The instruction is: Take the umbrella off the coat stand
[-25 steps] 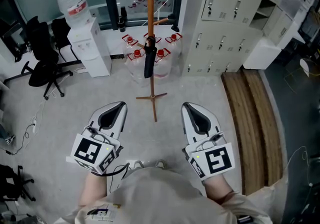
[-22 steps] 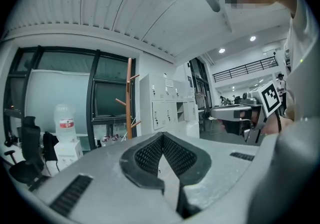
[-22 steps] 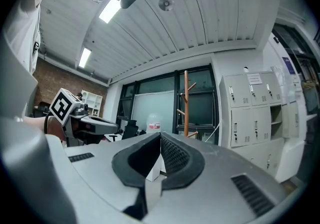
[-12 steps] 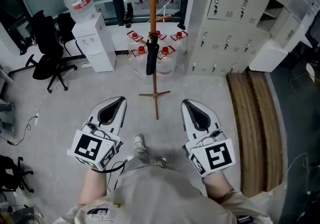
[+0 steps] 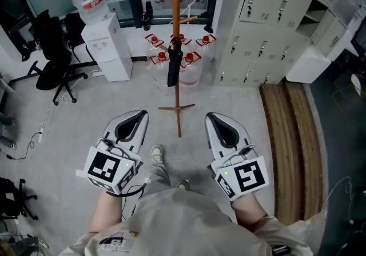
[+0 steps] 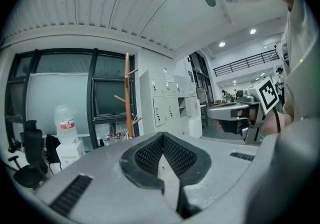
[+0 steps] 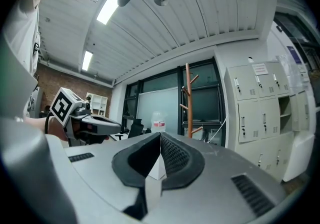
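An orange wooden coat stand [image 5: 175, 32] rises from the floor ahead of me, its cross base [image 5: 177, 110] on the grey concrete. A folded black umbrella [image 5: 172, 70] hangs from a peg halfway up the pole. My left gripper [image 5: 137, 116] and right gripper [image 5: 215, 119] are held side by side in front of my body, well short of the stand, both shut and empty. The left gripper view shows the stand [image 6: 127, 93] beyond its jaws; the right gripper view shows the stand [image 7: 189, 99] too. The umbrella is hidden in both gripper views.
A water dispenser [image 5: 105, 49] stands left of the stand, with black office chairs [image 5: 50, 60] further left. Water jugs with red caps [image 5: 191, 63] sit behind the pole. Grey lockers [image 5: 269, 26] fill the right side, and wooden boards [image 5: 291, 140] lie on the floor there.
I have stepped towards the stand, one foot now forward between the grippers. The stand and umbrella sit slightly closer. Both grippers stay shut and have edged forward.
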Available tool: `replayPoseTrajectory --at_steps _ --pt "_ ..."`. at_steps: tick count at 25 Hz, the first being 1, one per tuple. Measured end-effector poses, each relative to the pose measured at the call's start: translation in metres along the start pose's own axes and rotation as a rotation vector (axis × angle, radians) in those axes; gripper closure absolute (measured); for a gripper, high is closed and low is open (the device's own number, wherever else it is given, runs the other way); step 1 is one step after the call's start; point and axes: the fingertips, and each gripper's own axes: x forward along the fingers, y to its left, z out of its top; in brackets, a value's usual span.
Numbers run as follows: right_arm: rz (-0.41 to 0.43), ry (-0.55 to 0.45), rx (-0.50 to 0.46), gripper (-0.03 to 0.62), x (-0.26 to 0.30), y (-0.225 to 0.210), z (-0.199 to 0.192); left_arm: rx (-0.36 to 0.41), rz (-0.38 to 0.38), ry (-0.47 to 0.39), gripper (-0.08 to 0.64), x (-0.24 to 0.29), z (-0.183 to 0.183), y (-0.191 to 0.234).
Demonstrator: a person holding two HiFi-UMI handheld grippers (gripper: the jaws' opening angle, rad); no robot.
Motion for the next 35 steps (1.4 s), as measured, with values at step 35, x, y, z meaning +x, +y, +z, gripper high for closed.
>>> replayPoseTrajectory --at_steps 35 --pt "-0.130 0.089 -0.001 0.584 0.213 -0.069 -0.021 -0.034 -0.104 0.019 0.552 0.146 -0.016 0.189"
